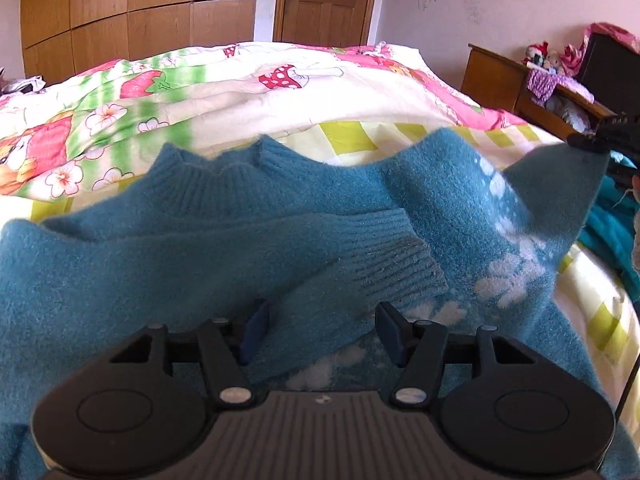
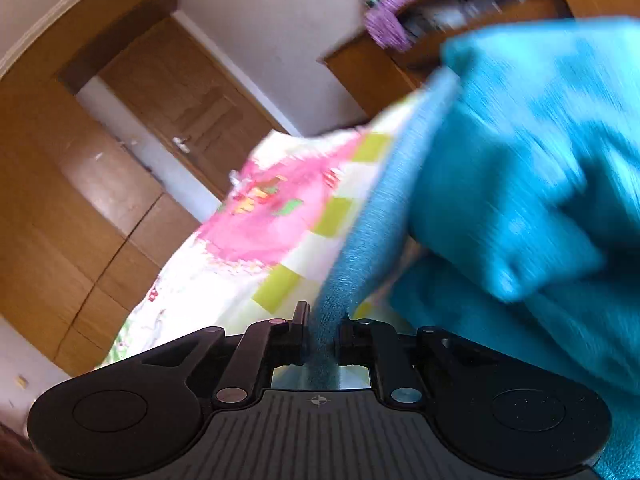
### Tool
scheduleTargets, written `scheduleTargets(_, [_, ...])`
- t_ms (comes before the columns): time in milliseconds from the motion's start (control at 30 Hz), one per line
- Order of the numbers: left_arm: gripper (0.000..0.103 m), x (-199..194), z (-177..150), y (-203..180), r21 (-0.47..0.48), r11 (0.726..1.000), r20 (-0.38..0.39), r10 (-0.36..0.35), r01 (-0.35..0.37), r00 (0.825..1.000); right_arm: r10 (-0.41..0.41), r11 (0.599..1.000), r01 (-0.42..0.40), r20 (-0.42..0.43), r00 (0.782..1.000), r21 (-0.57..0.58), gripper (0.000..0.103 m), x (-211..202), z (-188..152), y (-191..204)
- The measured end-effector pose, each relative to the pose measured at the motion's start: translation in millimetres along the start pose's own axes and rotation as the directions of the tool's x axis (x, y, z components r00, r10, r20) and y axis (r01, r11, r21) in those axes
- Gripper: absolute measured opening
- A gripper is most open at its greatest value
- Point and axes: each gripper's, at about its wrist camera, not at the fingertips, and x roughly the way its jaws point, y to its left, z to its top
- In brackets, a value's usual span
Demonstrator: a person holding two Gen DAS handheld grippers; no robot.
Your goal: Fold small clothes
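A small teal knit sweater [image 1: 168,248] with white flower marks lies on the bed, its ribbed collar toward the far side. One sleeve is folded across the body, its ribbed cuff [image 1: 400,268] just ahead of my left gripper [image 1: 320,334], which is open and hovers over the sleeve. My right gripper [image 2: 323,332] is shut on an edge of the sweater [image 2: 360,240] and holds it lifted off the bed. In the left wrist view the right gripper [image 1: 596,146] pinches that raised corner at the far right.
The bed has a yellow-checked sheet [image 1: 360,136] and a pink-and-green cartoon quilt [image 1: 160,92] bunched at the back. More teal cloth [image 1: 612,228] lies at the right bed edge. A wooden cabinet [image 1: 520,84] stands right; wardrobe and door behind.
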Motion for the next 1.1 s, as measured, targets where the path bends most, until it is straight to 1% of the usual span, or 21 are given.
scheduleTargets(33, [0.070, -7.1, -2.7, 5.3, -0.027, 1.000, 0.014, -0.008, 0.009, 1.000, 0.041, 0.989, -0.033, 0.052, 0.998, -0.142, 0.012, -13.3, -1.6, 29.6])
scheduleTargets(67, [0.070, -16.3, -6.9, 12.2, -0.056, 0.998, 0.031, -0.014, 0.016, 0.999, 0.105, 0.955, -0.078, 0.080, 0.991, -0.286, 0.012, -26.2, -8.4, 59.6])
scheduleTargets(100, [0.070, -24.7, -11.0, 18.7, -0.078, 0.997, 0.043, -0.015, 0.018, 0.999, 0.161, 0.911, -0.115, 0.085, 0.983, -0.396, 0.012, -36.3, -18.3, 83.7])
scheduleTargets(133, [0.070, -33.8, -16.2, 25.7, -0.095, 0.995, 0.050, -0.010, 0.014, 0.999, 0.230, 0.840, -0.160, 0.072, 0.971, -0.518, 0.012, -48.6, -35.3, 110.5])
scheduleTargets(200, [0.070, -53.3, -29.4, 40.7, -0.116, 0.993, 0.058, 0.013, -0.006, 0.998, 0.372, 0.614, -0.281, -0.044, 0.927, -0.737, 0.012, -73.6, -87.4, 156.9])
scheduleTargets(233, [0.070, -62.6, -37.1, 48.7, -0.123, 0.992, 0.057, 0.029, -0.021, 0.998, 0.405, 0.510, -0.327, -0.114, 0.907, -0.796, 0.012, -82.1, -111.4, 168.3])
scheduleTargets(267, [0.070, -71.1, -46.1, 57.0, -0.133, 0.990, 0.049, 0.045, -0.038, 0.998, 0.426, 0.376, -0.376, -0.202, 0.882, -0.847, 0.011, -92.3, -146.2, 177.5])
scheduleTargets(333, [0.070, -83.4, -63.9, 70.1, -0.161, 0.985, 0.028, 0.068, -0.063, 0.997, 0.388, 0.177, -0.407, -0.317, 0.866, -0.896, 0.011, -99.0, -200.6, 182.7])
scheduleTargets(367, [0.070, -87.8, -72.6, 75.5, -0.180, 0.981, 0.018, 0.072, -0.068, 0.997, 0.347, 0.113, -0.410, -0.351, 0.870, -0.905, 0.010, -97.8, -225.5, 182.0])
scheduleTargets(400, [0.070, -92.5, -82.2, 80.6, -0.205, 0.977, 0.015, 0.068, -0.064, 0.998, 0.315, 0.095, -0.420, -0.373, 0.873, -0.902, 0.011, -95.0, -242.2, 180.4])
scheduleTargets(467, [0.070, -99.6, -96.4, 84.5, -0.247, 0.967, 0.032, 0.065, -0.055, 0.997, 0.269, 0.087, -0.435, -0.400, 0.876, -0.896, 0.018, -95.5, -261.0, 178.6])
scheduleTargets(533, [0.070, -102.9, -101.6, 83.9, -0.267, 0.962, 0.058, 0.069, -0.051, 0.996, 0.254, 0.044, -0.420, -0.397, 0.882, -0.906, 0.022, -109.6, -270.1, 176.1])
scheduleTargets(633, [0.070, -102.6, -103.0, 85.3, -0.287, 0.957, 0.086, 0.063, -0.035, 0.994, 0.230, 0.037, -0.437, -0.418, 0.879, -0.899, 0.028, -112.3, -260.5, 182.5])
scheduleTargets(667, [0.070, -102.9, -103.3, 87.0, -0.288, 0.957, 0.090, 0.055, -0.027, 0.994, 0.230, 0.031, -0.426, -0.409, 0.883, -0.904, 0.029, -119.0, -259.8, 185.5])
scheduleTargets(733, [0.070, -103.3, -104.4, 93.0, -0.300, 0.954, 0.098, 0.043, -0.012, 0.994, 0.253, 0.010, -0.390, -0.375, 0.892, -0.921, 0.029, -119.3, -259.5, 193.8])
scheduleTargets(800, [0.070, -105.2, -107.2, 99.2, -0.326, 0.945, 0.107, 0.031, 0.006, 0.994, 0.265, -0.016, -0.378, -0.369, 0.891, -0.926, 0.037, -117.0, -263.4, 203.8])
scheduleTargets(933, [0.069, -110.8, -116.0, 101.8, -0.336, 0.942, 0.122, 0.024, 0.019, 0.992, 0.282, -0.105, -0.394, -0.408, 0.869, -0.913, 0.039, -112.6, -292.3, 223.1])
scheduleTargets(967, [0.069, -110.1, -115.9, 101.0, -0.332, 0.943, 0.124, 0.022, 0.020, 0.992, 0.285, -0.134, -0.377, -0.400, 0.871, -0.916, 0.048, -111.7, -301.5, 228.7])
scheduleTargets(1000, [0.069, -110.1, -116.6, 100.9, -0.328, 0.944, 0.127, 0.022, 0.021, 0.992, 0.293, -0.150, -0.366, -0.395, 0.870, -0.918, 0.042, -110.1, -307.7, 232.7])
scheduleTargets(1033, [0.069, -110.1, -116.3, 100.8, -0.324, 0.946, 0.131, 0.020, 0.024, 0.991, 0.291, -0.151, -0.365, -0.394, 0.872, -0.919, 0.041, -107.8, -311.6, 237.7])
scheduleTargets(1100, [0.069, -111.4, -116.8, 105.1, -0.346, 0.937, 0.145, 0.006, 0.045, 0.989, 0.256, -0.072, -0.424, -0.428, 0.867, -0.903, 0.012, -101.1, -306.5, 248.9])
